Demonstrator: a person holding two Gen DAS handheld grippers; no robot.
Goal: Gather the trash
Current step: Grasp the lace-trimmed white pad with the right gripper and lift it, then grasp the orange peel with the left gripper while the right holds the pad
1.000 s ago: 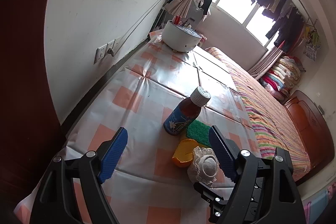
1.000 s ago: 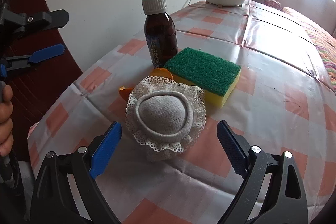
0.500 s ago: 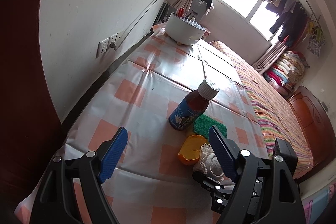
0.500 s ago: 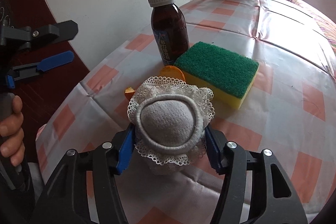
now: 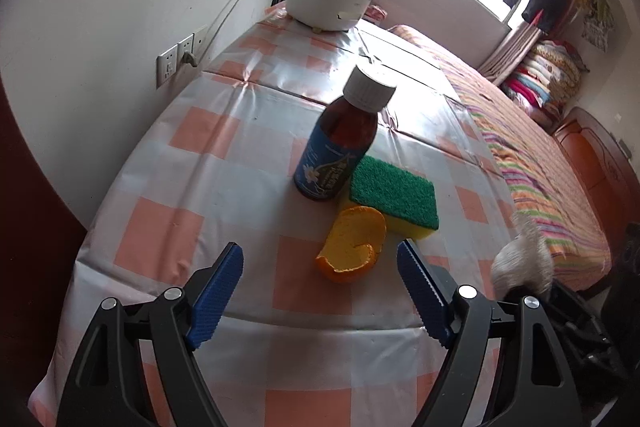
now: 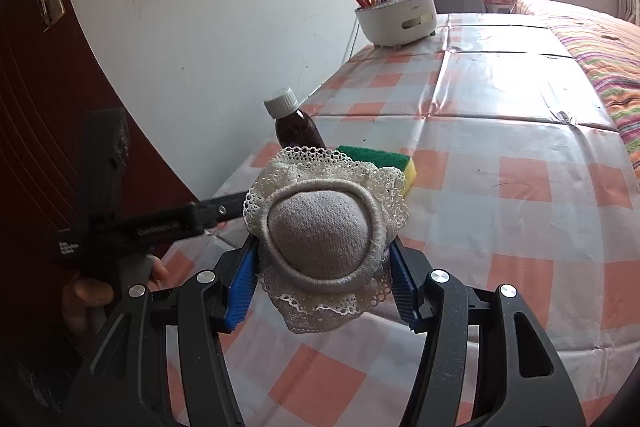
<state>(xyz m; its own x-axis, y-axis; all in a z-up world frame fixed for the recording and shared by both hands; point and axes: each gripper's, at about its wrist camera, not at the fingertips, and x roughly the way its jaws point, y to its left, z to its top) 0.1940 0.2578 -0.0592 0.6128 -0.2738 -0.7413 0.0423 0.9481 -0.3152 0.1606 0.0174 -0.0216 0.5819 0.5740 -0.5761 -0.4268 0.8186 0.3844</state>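
A curled orange peel lies on the checked tablecloth, just ahead of my left gripper. That gripper is open, with its blue pads to either side of the peel and short of it. My right gripper is shut on a grey, lace-trimmed cloth bundle and holds it off the table. The same bundle shows at the right of the left wrist view. In the right wrist view the bundle hides the peel.
A brown bottle with a white cap stands behind the peel, beside a green and yellow sponge. A white holder sits at the table's far end. The wall runs along the left and a striped bed along the right.
My right gripper closed on the cloth bundle and lifted it up and away from the table. My left gripper moved down and in toward the orange peel, still open.
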